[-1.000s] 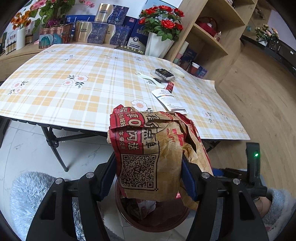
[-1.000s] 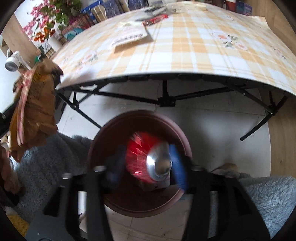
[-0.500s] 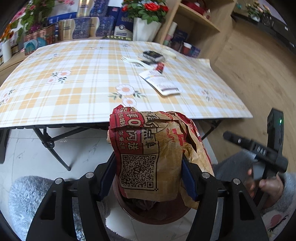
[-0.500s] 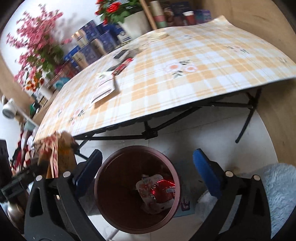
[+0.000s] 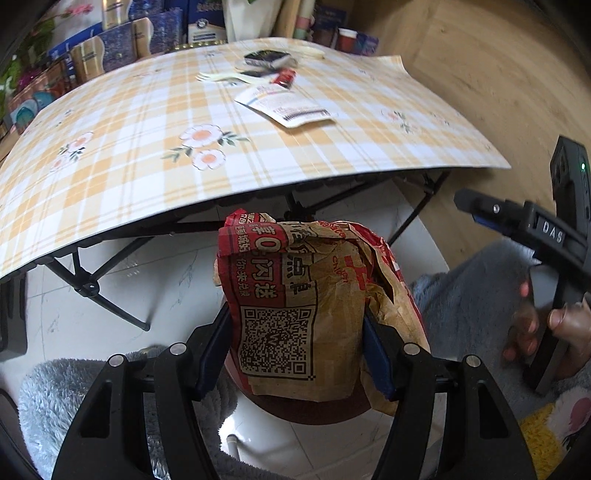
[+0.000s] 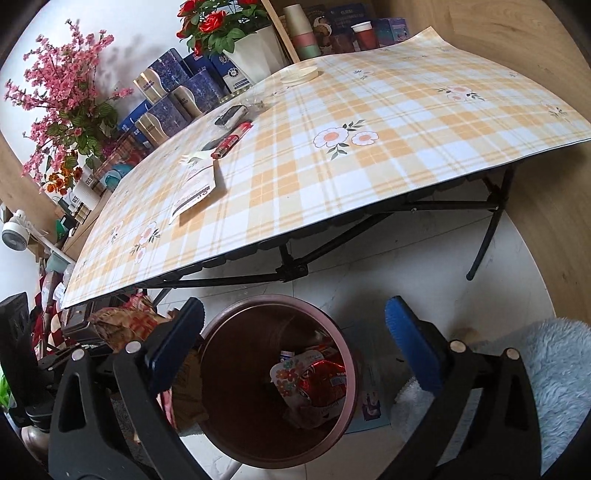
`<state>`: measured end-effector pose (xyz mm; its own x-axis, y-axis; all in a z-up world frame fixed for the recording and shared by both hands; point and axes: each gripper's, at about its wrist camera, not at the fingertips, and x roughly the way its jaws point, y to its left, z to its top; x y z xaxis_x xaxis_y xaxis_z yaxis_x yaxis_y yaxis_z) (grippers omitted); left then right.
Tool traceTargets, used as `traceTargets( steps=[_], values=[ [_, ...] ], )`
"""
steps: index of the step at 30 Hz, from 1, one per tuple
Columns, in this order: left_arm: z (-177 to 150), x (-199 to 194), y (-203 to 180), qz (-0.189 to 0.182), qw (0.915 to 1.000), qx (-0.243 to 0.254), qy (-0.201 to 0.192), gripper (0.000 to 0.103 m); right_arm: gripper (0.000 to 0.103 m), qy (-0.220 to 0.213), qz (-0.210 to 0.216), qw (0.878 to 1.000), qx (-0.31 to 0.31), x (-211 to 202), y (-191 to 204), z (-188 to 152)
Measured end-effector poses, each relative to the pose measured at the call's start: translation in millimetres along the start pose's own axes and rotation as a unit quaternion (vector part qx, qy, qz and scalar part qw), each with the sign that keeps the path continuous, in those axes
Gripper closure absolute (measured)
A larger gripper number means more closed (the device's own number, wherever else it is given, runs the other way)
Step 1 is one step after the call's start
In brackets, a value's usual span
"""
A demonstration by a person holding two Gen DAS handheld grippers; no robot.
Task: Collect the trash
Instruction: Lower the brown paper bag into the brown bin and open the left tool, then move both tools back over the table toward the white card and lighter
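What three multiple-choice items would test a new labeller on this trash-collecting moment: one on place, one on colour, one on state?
1. Where is the bin?
A. on the table
B. on the floor by the table
C. on a shelf

2. What colour are the roses in the white pot?
A. red
B. yellow
C. blue

3. How is the right gripper?
A. shut on a can
B. shut on a fork
C. open, empty

Answers: 1 B, it stands on tiles below the table edge. 2 A, red blooms. 3 C, its jaws stand wide apart with nothing between.
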<state>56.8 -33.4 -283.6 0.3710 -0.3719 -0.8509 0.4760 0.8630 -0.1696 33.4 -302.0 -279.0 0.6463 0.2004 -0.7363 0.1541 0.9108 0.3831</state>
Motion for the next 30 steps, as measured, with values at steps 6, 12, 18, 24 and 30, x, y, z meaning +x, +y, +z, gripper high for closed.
traceTargets(
  steps=[6,12,18,24,30],
  values=[
    [0.3,6.4,-2.6,-0.008,0.9999,0.003,0.012,0.031,0.006,-0.005,-0.001,1.000,-0.004,-2.6,0.1,-0.9],
    [1.2,-5.4,4.1,-0.007,0.9997,-0.017,-0.017,0.016,0.006,-0.008,-0.003,1.000,0.004,-4.7,-2.9,-0.6],
    [1.8,-19.5,17.5,0.004,0.9972,-0.055,-0.050,0.013,0.006,-0.008,-0.004,1.000,-0.004,-5.1,0.5,-0.5],
    [3.5,-31.8,35.0,0.011,0.9923,-0.098,-0.075,0.012,0.006,-0.008,-0.006,1.000,-0.006,-5.8,1.9,0.3],
    [12.1,-49.8,49.5,0.014,0.9861,-0.127,-0.105,0.011,0.006,-0.016,-0.009,1.000,-0.011,-12.6,3.2,13.4]
  ],
)
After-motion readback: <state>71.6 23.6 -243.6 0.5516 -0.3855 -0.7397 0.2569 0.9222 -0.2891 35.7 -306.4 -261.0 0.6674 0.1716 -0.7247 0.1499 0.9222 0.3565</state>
